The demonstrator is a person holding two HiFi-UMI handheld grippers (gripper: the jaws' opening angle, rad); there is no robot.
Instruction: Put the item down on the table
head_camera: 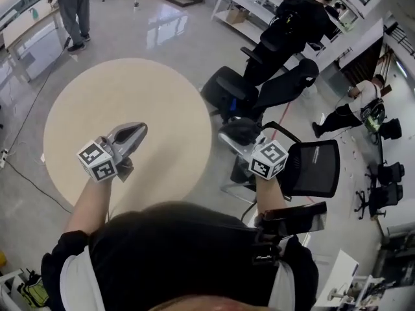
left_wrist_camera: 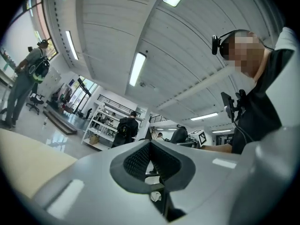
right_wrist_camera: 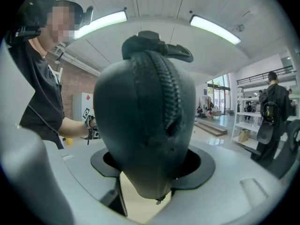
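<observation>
The right gripper (head_camera: 245,145) is clamped on a black zipped case (right_wrist_camera: 145,125). Its grey jaws stand partly apart, pressing on the case's lower end from both sides, and the rest of the case rises upright out of them with the zip running up its front. From the head view the case hangs in the air just past the right edge of the round beige table (head_camera: 97,102), clear of the tabletop and above the grey floor. A black mesh-backed office chair (head_camera: 311,167) stands close on its right. In the right gripper view a strip of the beige top shows through the gap beneath the case. The left gripper (head_camera: 137,132) is over the near right part of the table, pointing toward the far right. Its jaws are drawn together to a narrow point and nothing sits between the dark pads (left_wrist_camera: 136,163). The two grippers are well apart, with the table's edge between them. Farther off, a second black chair (head_camera: 227,92) stands beyond the table's right side. A person in black (head_camera: 292,28) bends near white shelving (head_camera: 249,5) at the far right, and another person (head_camera: 74,5) stands at the far left on the glossy floor.
</observation>
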